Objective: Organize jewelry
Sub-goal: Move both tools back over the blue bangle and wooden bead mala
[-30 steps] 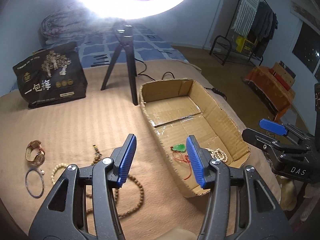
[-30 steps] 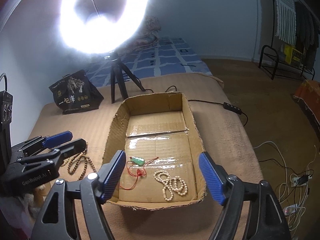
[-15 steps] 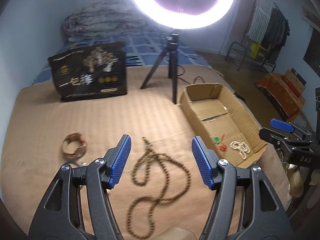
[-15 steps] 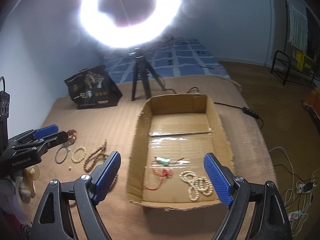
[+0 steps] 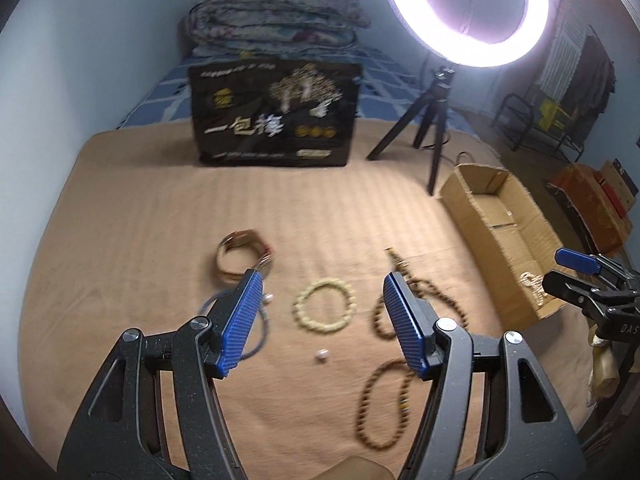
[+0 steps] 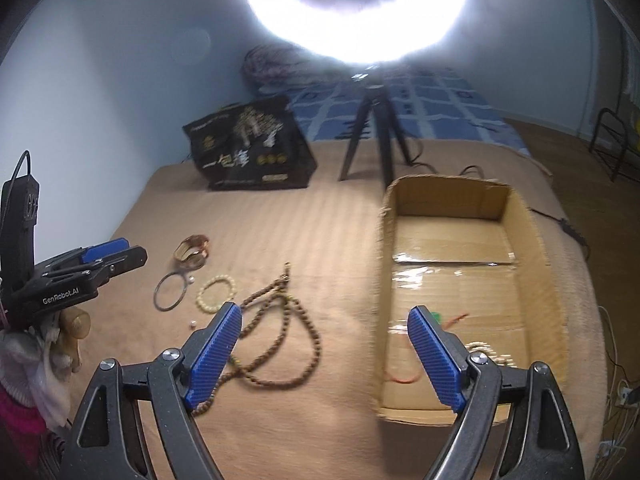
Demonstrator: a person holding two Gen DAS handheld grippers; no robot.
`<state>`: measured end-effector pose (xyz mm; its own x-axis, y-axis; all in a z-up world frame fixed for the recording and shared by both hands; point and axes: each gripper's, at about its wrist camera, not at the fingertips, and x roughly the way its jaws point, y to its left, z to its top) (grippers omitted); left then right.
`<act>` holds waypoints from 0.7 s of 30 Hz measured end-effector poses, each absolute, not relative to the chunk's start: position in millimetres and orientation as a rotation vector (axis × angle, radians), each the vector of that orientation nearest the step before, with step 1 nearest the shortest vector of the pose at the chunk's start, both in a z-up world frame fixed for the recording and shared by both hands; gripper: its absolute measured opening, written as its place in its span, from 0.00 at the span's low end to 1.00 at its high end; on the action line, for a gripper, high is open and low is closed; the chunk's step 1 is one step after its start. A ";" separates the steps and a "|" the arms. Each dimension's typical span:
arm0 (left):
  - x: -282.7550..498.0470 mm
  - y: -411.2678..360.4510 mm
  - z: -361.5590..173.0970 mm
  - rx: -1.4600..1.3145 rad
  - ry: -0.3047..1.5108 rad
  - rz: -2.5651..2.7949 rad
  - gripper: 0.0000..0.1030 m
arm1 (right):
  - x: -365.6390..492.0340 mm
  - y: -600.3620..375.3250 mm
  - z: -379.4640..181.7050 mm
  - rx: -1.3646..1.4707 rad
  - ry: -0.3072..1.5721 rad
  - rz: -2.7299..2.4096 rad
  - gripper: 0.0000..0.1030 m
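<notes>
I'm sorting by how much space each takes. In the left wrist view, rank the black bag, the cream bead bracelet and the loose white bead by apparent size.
1. black bag, largest although farthest.
2. cream bead bracelet.
3. loose white bead, smallest by far, though nearest the camera.

The left wrist view looks down along its hand-held gripper (image 5: pixel 322 320) at the bed (image 5: pixel 140 220), box (image 5: pixel 496 216) at right. The right wrist view faces the same bed from farther right, box (image 6: pixel 460 200) centre-right. Both share the bag (image 5: pixel 276 112) and ring light (image 5: pixel 464 12).
</notes>
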<state>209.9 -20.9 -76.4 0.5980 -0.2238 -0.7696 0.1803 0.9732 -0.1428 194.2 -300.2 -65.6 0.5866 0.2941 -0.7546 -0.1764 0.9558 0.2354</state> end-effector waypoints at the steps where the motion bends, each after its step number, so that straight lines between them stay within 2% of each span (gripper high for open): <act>1: 210.4 -17.0 -80.4 -0.052 0.910 -0.229 0.63 | 195.8 -296.3 -67.9 0.141 0.911 0.281 0.84; 21: 237.8 51.4 -141.8 -0.177 1.080 -0.137 0.60 | 233.5 -244.6 -125.4 0.192 1.110 0.359 0.84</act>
<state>237.8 51.4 -141.8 0.4648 -0.1972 -0.8632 0.0249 0.9774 -0.2099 233.5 -244.6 -125.4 0.3956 0.3758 -0.8380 -0.1861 0.9263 0.3276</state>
